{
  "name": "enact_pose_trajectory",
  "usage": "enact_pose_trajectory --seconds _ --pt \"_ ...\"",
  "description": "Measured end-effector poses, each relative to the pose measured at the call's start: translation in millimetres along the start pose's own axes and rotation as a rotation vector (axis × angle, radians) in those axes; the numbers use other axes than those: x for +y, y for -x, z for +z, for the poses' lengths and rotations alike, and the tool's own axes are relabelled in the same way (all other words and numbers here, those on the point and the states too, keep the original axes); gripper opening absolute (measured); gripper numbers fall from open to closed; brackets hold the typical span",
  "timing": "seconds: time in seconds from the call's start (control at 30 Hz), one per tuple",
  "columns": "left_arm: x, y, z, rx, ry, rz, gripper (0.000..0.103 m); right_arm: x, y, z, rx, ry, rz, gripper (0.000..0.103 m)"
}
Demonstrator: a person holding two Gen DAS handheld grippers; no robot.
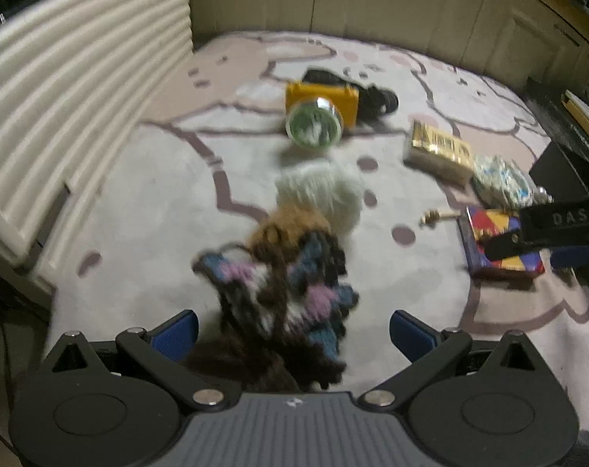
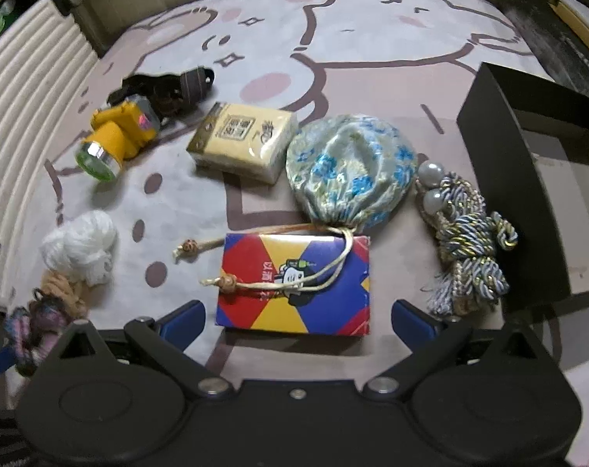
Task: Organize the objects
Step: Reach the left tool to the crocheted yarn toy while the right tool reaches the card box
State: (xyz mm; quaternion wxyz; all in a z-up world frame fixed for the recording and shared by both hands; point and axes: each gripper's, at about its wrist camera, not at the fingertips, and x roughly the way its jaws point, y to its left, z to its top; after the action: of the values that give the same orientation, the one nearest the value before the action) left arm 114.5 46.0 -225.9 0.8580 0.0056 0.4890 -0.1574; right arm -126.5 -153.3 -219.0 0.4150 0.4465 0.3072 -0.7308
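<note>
My left gripper (image 1: 293, 332) is open, its blue pads either side of a multicoloured knitted piece (image 1: 290, 295) that lies on the rug with tan yarn (image 1: 286, 229) and a white yarn ball (image 1: 321, 190) behind it. My right gripper (image 2: 298, 321) is open just in front of a red, yellow and blue box (image 2: 294, 286), not touching it. A floral drawstring pouch (image 2: 349, 167) lies behind the box, its cord draped over the box. The right gripper also shows in the left wrist view (image 1: 535, 233), over the box (image 1: 496, 245).
A yellow headlamp (image 2: 115, 136) with black strap, a tissue pack (image 2: 244, 140) and a blue-gold tassel cord (image 2: 465, 241) lie on the cartoon rug (image 2: 372, 39). An open black box (image 2: 535, 179) stands right. A ribbed white panel (image 1: 80, 89) borders the left.
</note>
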Motion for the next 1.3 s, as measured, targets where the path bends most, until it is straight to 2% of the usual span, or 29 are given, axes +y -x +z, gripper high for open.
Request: enact_pose_trajectory --seconds 0.2,0.4,0.47,0.5,0.7,0.87,0.97,1.07,1.17,1.3 --pt "7.3 -17.9 -10.8 0.048 0.055 -0.008 0.103 4.4 -13.1 -1.8 0.0 0.003 -0.025 0.103" --pt "1.7 -21.1 -17.2 0.033 -0.019 0.021 0.103 0.8 -17.7 -0.6 0.02 -0.021 -0.02 0.103" --pt "-0.8 -21.5 -18.9 0.031 -0.037 0.034 0.103 -0.2 -15.6 -0.8 0.027 -0.036 -0.019 0.097" --pt "-0.2 -21.5 -19.1 0.032 -0.032 0.034 0.103 -0.3 -13.0 -1.1 0.024 -0.04 -0.017 0.091" --pt "-0.4 -21.6 -20.1 0.021 -0.03 0.032 0.103 -7.5 -3.4 -7.0 0.054 -0.041 0.008 0.091" --pt "5.2 -17.5 -15.3 0.042 0.0 -0.01 0.103 -12.0 4.9 -20.7 0.098 0.025 0.021 0.091" --pt "13.1 -12.5 -10.6 0.046 0.084 -0.095 0.102 -14.1 7.2 -29.4 0.127 0.05 0.028 0.091" --pt "13.3 -9.1 -6.5 0.05 0.106 -0.143 0.09 -13.8 9.3 -36.8 0.145 0.076 0.042 0.091" --pt "7.2 -11.1 -2.6 0.06 0.077 -0.12 0.082 -14.4 10.4 -37.9 0.144 0.054 0.046 0.091" --pt "5.2 -12.1 -0.9 0.064 0.079 -0.107 0.079 -18.8 6.8 -32.3 0.149 -0.023 0.057 0.092"
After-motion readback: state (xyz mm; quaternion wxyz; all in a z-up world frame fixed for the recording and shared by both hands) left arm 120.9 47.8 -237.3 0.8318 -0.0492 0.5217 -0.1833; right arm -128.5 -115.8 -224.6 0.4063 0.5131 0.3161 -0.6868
